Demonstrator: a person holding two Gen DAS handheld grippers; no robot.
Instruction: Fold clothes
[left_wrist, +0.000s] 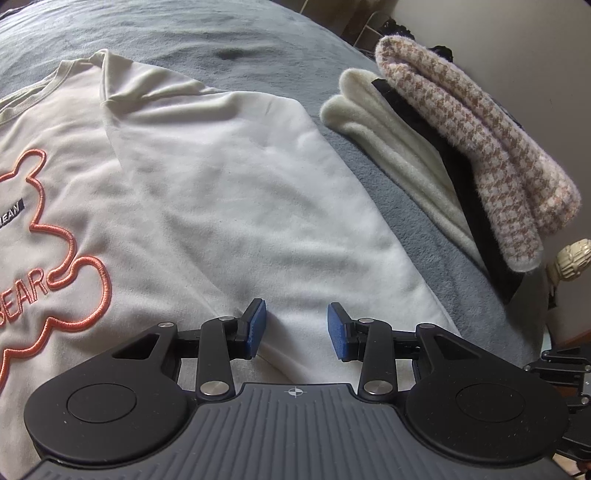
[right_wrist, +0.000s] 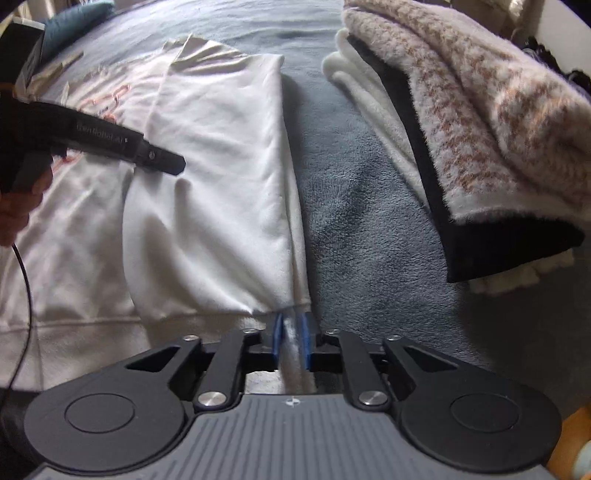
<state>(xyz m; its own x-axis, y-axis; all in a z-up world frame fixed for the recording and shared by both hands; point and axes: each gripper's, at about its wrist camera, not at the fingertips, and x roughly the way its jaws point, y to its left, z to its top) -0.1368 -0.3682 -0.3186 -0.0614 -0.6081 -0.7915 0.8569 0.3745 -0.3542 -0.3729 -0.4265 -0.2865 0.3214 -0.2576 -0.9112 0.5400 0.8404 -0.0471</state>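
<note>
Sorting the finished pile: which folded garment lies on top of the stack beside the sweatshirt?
The pink-and-brown houndstooth knit is on top. Beneath it lie a black garment and a plain cream fleece, neither patterned.

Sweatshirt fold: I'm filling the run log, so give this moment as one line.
sweatshirt: flat on blanket, sleeve folded in | left tool: open above it | right tool: hem edge between pads | folded pile: beside

I see a cream sweatshirt (left_wrist: 207, 177) spread face up on the grey bed (left_wrist: 229, 40), an orange outlined bear (left_wrist: 55, 266) with the word BEAR stitched on its chest. One side is folded inward over the body, leaving a straight long edge. Its ribbed hem (right_wrist: 74, 332) lies nearest me. Beside it, apart, sits a stack of folded clothes (left_wrist: 461, 158): cream fleece, something black, pink houndstooth on top.
</note>
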